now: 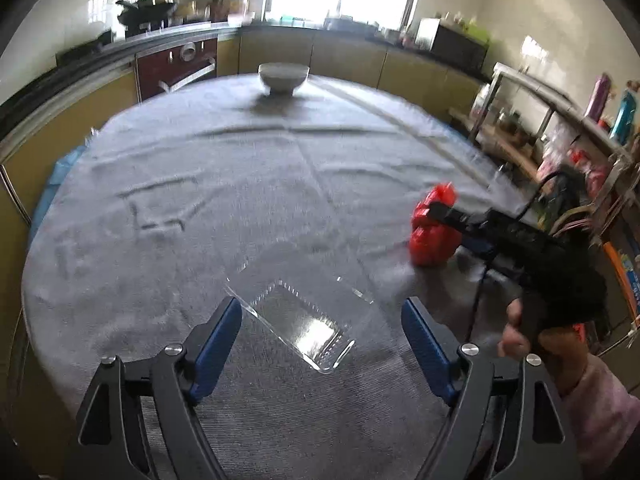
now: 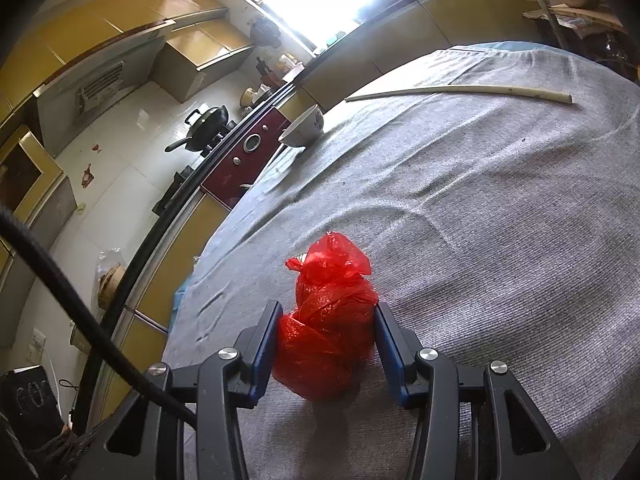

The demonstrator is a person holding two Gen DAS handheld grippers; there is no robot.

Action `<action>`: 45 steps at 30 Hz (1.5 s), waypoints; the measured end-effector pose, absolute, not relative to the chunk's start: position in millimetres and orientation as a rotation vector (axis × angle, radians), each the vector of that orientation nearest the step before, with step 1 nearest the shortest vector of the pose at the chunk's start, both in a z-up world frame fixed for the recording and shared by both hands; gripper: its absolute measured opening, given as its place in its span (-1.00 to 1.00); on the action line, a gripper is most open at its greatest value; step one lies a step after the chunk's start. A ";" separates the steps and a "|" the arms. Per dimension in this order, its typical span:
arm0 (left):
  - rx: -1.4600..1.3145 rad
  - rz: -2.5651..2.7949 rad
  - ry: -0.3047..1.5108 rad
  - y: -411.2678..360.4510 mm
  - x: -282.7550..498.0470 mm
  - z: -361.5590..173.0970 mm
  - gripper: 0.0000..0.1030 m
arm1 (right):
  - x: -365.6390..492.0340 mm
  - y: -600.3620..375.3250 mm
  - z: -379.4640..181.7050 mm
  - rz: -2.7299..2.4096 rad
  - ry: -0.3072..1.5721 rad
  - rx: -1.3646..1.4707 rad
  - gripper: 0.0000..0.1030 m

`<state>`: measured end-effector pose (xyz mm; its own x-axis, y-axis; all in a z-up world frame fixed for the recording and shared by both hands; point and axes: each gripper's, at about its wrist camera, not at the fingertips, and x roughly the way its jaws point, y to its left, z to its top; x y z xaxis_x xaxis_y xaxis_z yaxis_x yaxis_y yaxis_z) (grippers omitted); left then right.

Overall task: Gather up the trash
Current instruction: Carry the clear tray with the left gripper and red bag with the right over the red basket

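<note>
A knotted red plastic bag (image 2: 326, 320) sits on the grey tablecloth (image 2: 500, 220). My right gripper (image 2: 326, 312) is shut on the red bag, one blue pad pressing each side. In the left wrist view the red bag (image 1: 430, 230) shows at the right with the right gripper (image 1: 436, 210) on it. A clear plastic tray (image 1: 304, 320) lies flat on the cloth between the fingers of my left gripper (image 1: 322, 308), which is open and empty just above it.
A white bowl (image 1: 283, 77) stands at the table's far edge. A long pale stick (image 2: 460, 91) lies on the cloth at the far right. Kitchen counters, a stove with a wok (image 2: 206, 124) and a metal shelf rack (image 1: 560, 128) surround the table.
</note>
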<state>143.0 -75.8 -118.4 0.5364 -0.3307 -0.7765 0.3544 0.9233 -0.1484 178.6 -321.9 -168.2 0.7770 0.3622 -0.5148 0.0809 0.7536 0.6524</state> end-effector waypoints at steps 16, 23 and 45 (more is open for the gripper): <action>-0.111 -0.292 1.044 -83.7 181.9 -136.0 0.60 | 179.3 -323.2 -168.3 0.170 0.682 0.712 -0.03; -0.149 -0.306 1.041 -74.3 178.1 -142.8 0.32 | 180.3 -319.8 -166.9 0.175 0.678 0.704 -0.03; -0.088 -0.361 0.947 -85.5 160.3 -113.0 0.01 | 126.9 -337.2 -129.0 0.132 0.611 0.658 -0.07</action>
